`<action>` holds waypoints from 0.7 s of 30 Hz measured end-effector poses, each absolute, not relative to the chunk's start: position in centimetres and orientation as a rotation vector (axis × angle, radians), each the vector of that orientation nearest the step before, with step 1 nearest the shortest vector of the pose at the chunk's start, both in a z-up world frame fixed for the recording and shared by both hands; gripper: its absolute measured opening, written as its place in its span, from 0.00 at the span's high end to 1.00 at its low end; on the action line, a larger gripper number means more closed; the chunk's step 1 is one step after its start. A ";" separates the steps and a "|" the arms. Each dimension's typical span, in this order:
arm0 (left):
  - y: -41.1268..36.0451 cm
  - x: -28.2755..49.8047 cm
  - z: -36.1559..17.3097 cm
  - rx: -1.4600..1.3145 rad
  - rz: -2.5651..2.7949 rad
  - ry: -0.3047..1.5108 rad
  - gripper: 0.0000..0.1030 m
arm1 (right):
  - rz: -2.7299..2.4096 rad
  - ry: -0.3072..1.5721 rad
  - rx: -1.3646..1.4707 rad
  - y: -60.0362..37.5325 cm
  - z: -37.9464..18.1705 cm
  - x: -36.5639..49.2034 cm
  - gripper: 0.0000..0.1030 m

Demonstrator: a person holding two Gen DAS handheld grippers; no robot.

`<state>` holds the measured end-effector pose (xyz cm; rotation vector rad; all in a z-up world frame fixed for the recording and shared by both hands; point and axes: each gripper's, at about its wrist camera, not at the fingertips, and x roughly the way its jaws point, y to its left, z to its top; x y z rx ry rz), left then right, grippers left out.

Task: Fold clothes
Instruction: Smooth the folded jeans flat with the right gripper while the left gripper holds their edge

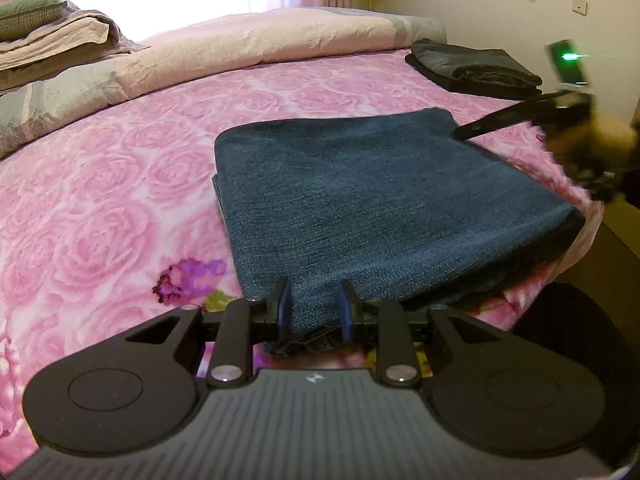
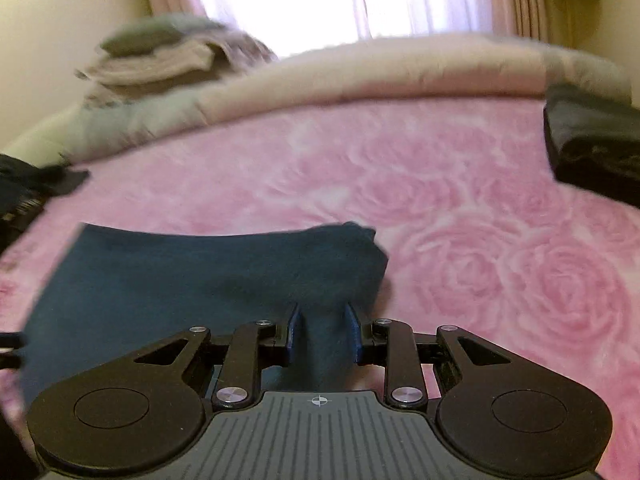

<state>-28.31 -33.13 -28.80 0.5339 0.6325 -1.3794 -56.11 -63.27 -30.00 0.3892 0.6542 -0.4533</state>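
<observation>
Folded blue jeans lie on the pink rose bedspread. My left gripper has its jaws around the near edge of the jeans, with denim filling the gap between the blue pads. My right gripper likewise has denim of the jeans between its pads at another edge. The right gripper also shows, blurred, in the left wrist view at the jeans' far right corner.
A folded dark garment lies at the far right of the bed, also in the right wrist view. A rolled beige and grey duvet runs along the back. Stacked bedding sits far left. The bed edge drops off at right.
</observation>
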 end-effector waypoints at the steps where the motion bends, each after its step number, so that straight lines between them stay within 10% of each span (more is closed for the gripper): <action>1: -33.1 -28.3 -28.8 0.529 -1.379 0.635 0.79 | -0.453 0.662 0.393 -64.1 -30.7 -55.5 0.65; 3: -33.1 -28.2 -28.9 0.521 -1.378 0.637 0.79 | -0.465 0.634 0.416 -65.3 -31.2 -55.1 0.48; 21: -32.7 -28.3 -29.2 0.476 -1.380 0.618 0.79 | -0.205 0.710 0.156 -54.8 -28.1 -46.3 0.47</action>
